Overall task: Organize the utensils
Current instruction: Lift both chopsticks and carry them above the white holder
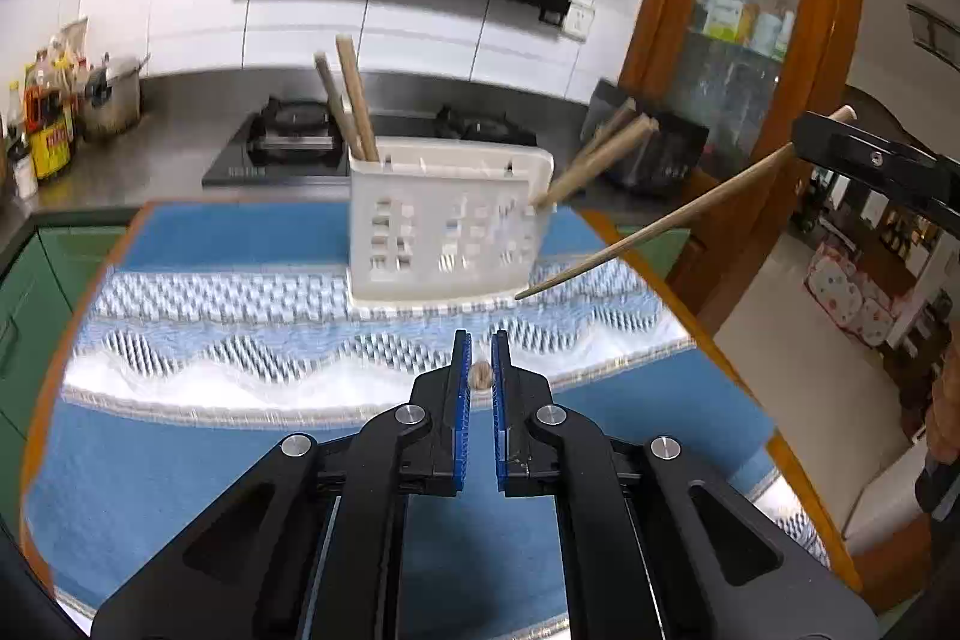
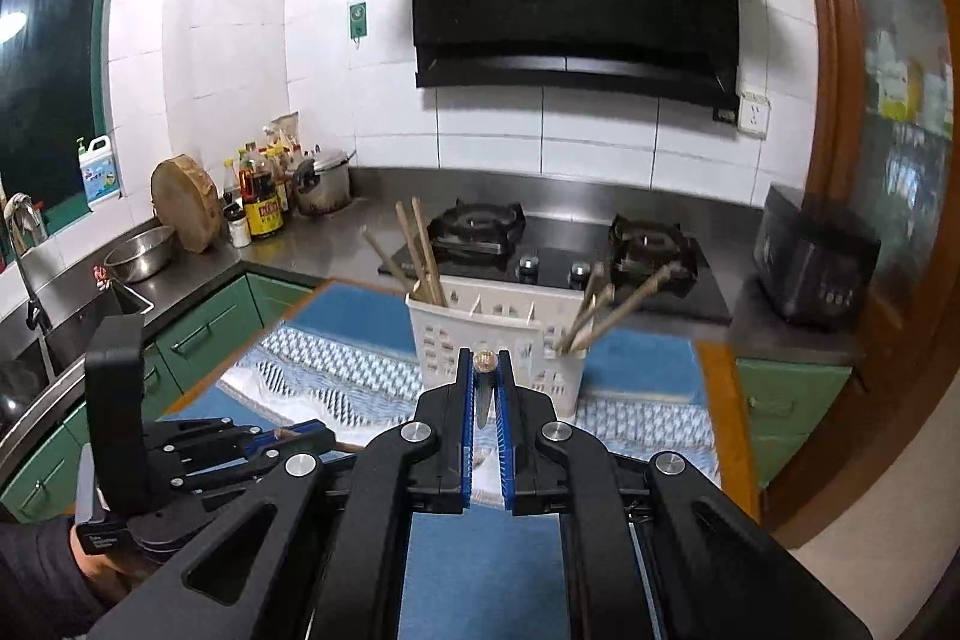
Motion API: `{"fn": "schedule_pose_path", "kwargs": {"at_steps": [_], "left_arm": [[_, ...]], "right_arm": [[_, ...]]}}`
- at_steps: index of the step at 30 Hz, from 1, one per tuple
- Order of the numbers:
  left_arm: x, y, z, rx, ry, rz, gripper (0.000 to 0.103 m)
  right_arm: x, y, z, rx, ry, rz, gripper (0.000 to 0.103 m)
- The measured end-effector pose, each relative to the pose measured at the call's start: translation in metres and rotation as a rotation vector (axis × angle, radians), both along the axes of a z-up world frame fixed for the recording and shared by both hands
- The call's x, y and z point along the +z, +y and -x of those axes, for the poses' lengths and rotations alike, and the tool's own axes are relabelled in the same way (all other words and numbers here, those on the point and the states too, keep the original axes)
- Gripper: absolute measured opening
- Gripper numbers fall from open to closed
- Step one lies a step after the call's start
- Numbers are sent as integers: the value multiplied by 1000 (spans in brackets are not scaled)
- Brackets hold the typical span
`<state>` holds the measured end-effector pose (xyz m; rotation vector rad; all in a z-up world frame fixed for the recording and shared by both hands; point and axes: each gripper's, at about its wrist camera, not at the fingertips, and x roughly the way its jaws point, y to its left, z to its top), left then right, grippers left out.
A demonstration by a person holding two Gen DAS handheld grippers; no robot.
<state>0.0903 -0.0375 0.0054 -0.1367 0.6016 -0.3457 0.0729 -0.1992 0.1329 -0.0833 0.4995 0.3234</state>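
Observation:
A white slotted utensil holder (image 1: 447, 229) stands on the blue patterned cloth, with chopsticks leaning out of its left end (image 1: 351, 106) and its right end (image 1: 600, 160). It also shows in the right wrist view (image 2: 498, 340). My left gripper (image 1: 480, 376) is shut on the end of a chopstick (image 1: 480, 375), low over the cloth in front of the holder. My right gripper (image 2: 485, 364) is shut on another chopstick (image 2: 485, 361); in the left wrist view that chopstick (image 1: 660, 226) slants down with its tip near the holder's right foot.
The cloth (image 1: 240, 370) covers a wooden-edged table. Behind it are a gas hob (image 2: 540, 250), a range hood, sauce bottles (image 2: 261, 202), a pot (image 2: 324, 181), a sink at left and a black cooker (image 2: 810, 268). A wooden cabinet (image 1: 738, 10) stands at right.

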Motion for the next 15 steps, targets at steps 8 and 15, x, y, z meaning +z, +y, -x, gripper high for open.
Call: {"fn": "schedule_pose_path", "kwargs": {"at_steps": [8,15], "left_arm": [[39,-2,-18,-25,-73,-48,5],[57,-1,-26,-25,-98,-54,5]], "right_arm": [[39,-4,-42,-16,-54,35,7],[47,-7,-87,-54,-40,80,7]]}}
